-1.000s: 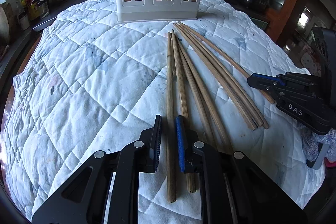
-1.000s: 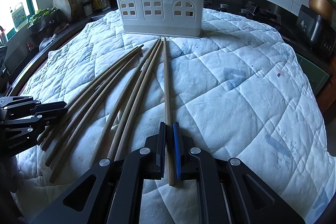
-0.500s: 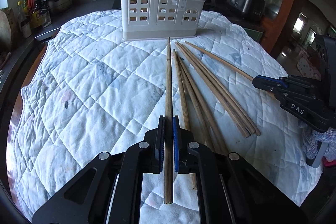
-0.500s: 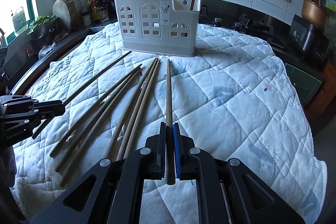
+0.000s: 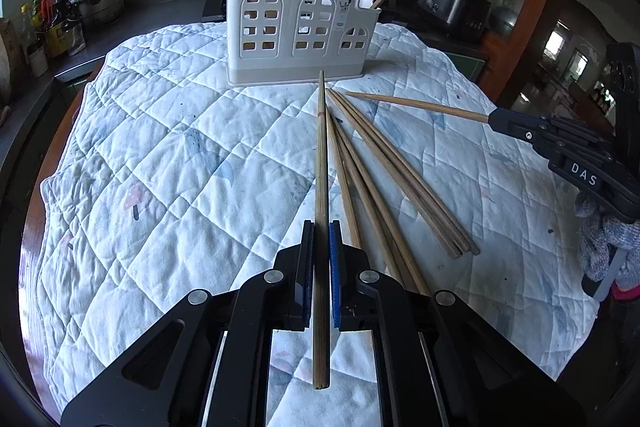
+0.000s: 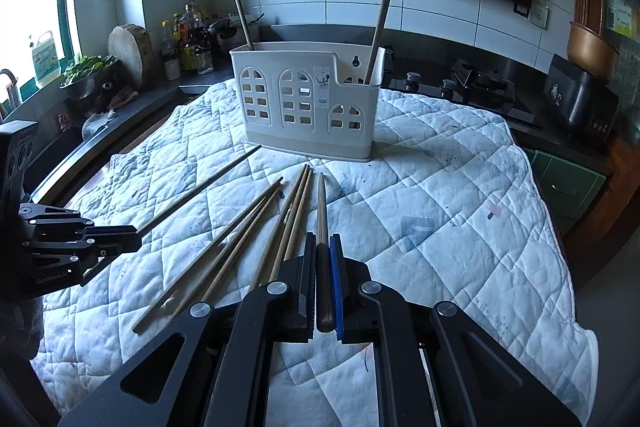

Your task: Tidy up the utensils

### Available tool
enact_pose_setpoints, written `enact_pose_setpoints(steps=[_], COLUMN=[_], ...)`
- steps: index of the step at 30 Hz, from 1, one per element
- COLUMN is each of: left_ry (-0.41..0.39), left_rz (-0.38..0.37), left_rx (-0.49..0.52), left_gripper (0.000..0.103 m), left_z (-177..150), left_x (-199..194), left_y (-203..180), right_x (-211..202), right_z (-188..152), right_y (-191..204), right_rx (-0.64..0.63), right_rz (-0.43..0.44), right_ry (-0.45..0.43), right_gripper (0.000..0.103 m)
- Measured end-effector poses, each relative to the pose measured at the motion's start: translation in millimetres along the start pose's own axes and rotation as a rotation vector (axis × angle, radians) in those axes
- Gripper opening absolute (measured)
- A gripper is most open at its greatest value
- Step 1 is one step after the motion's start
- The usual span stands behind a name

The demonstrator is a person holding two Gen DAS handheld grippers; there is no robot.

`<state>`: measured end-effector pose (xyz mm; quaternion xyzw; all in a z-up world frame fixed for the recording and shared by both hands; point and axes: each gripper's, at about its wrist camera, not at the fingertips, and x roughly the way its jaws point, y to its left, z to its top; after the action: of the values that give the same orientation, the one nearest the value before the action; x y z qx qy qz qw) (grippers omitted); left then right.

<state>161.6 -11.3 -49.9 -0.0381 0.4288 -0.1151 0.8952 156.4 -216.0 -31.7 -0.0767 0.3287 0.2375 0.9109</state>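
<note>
A white utensil holder (image 5: 300, 35) with arched cut-outs stands at the far end of the quilted cloth; it also shows in the right wrist view (image 6: 308, 107). Two chopsticks stand in it. My left gripper (image 5: 320, 231) is shut on one long wooden chopstick (image 5: 321, 155), lifted and pointing at the holder. My right gripper (image 6: 323, 243) is shut on another chopstick (image 6: 322, 207), also lifted. Several loose chopsticks (image 5: 384, 179) lie on the cloth between the grippers; they also show in the right wrist view (image 6: 256, 231).
The white quilted cloth (image 5: 168, 163) covers the table. A dark counter with bottles (image 6: 188, 39) and a cutting board (image 6: 128, 51) runs at the left back. A stove (image 6: 476, 83) and a black appliance (image 6: 576, 99) stand at the right.
My left gripper shut on a chopstick and lifted it. My right gripper, holding its chopstick, rose too. Both views now look down on the cloth from higher up.
</note>
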Motion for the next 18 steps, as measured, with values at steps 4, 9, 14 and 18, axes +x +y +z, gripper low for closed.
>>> enact_pose_setpoints(steps=[4,9,14,18], left_ry=[0.028,0.043,0.051,0.025], left_rz=[0.007,-0.028,0.011,-0.002], left_rx=[0.014,0.0,0.021,0.006], left_gripper=[0.006,0.006,0.006,0.006], left_z=[-2.0,-2.2,-9.2,-6.3], left_x=[4.1,3.8,10.5,3.8], left_y=[1.7,4.5,2.0,4.4], right_x=[-3.2,-5.4,-6.5,-7.5], right_z=[7.1,11.1,11.4,12.7], right_y=[-1.0,-1.1,-0.5,-1.5], right_rx=[0.011,0.008,0.009,0.01], right_rz=[0.005,0.007,0.008,0.006], right_ry=[-0.018,-0.027,-0.03,-0.03], right_gripper=[0.007,0.007,0.007,0.007])
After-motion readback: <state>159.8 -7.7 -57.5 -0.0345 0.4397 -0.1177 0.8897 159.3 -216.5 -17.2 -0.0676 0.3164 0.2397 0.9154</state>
